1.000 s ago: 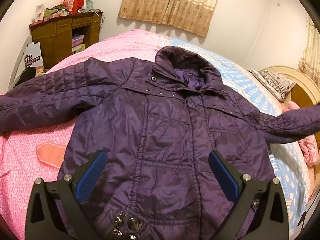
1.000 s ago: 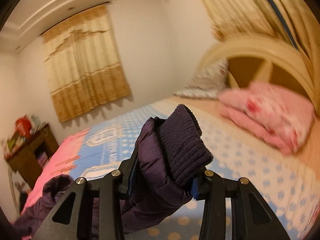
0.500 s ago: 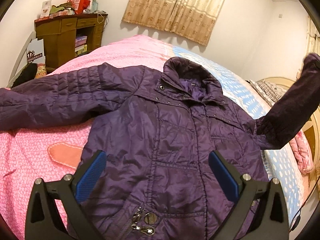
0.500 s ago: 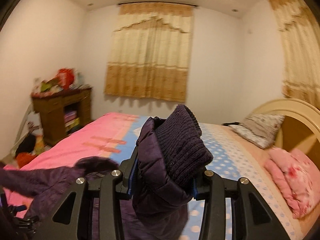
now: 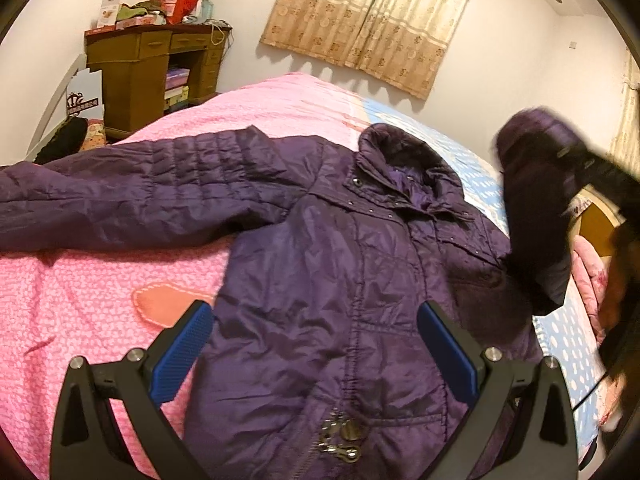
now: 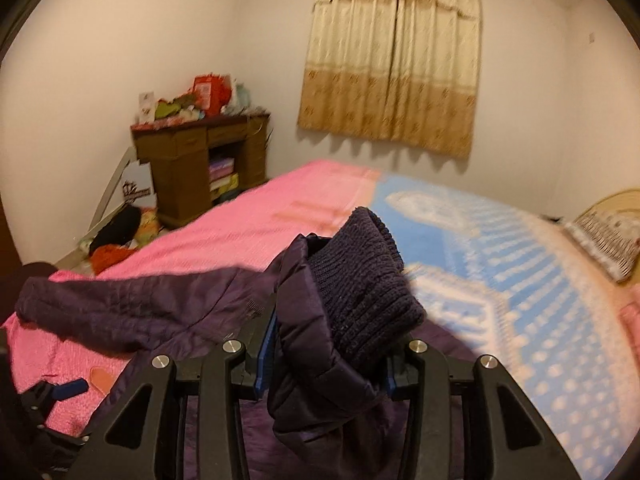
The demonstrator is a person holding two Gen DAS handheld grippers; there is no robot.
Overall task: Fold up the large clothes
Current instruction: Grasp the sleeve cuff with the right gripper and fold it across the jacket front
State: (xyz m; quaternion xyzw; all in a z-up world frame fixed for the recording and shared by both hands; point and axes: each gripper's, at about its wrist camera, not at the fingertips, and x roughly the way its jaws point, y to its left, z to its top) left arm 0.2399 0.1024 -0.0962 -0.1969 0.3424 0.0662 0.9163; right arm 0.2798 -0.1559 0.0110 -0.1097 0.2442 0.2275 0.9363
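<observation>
A purple quilted jacket (image 5: 328, 280) lies face up on the bed, collar toward the far wall, one sleeve (image 5: 120, 196) stretched out to the left. My left gripper (image 5: 316, 344) hovers open above the jacket's lower front, nothing between its blue pads (image 5: 180, 352). My right gripper (image 6: 324, 364) is shut on the other sleeve's end, its dark knit cuff (image 6: 360, 280) sticking up between the fingers. In the left wrist view that lifted sleeve (image 5: 528, 208) hangs blurred at the right, above the jacket's shoulder.
The bed has a pink cover (image 5: 80, 300) on the left and a blue dotted one (image 6: 520, 280) on the right. A brown desk (image 5: 148, 68) piled with things stands in the far left corner. Pillows (image 6: 608, 240) and a headboard lie at the right.
My right gripper has swung the held sleeve from out over the pillows in toward the jacket's body, and a little lower. The left gripper drifted slightly to the left, still open.
</observation>
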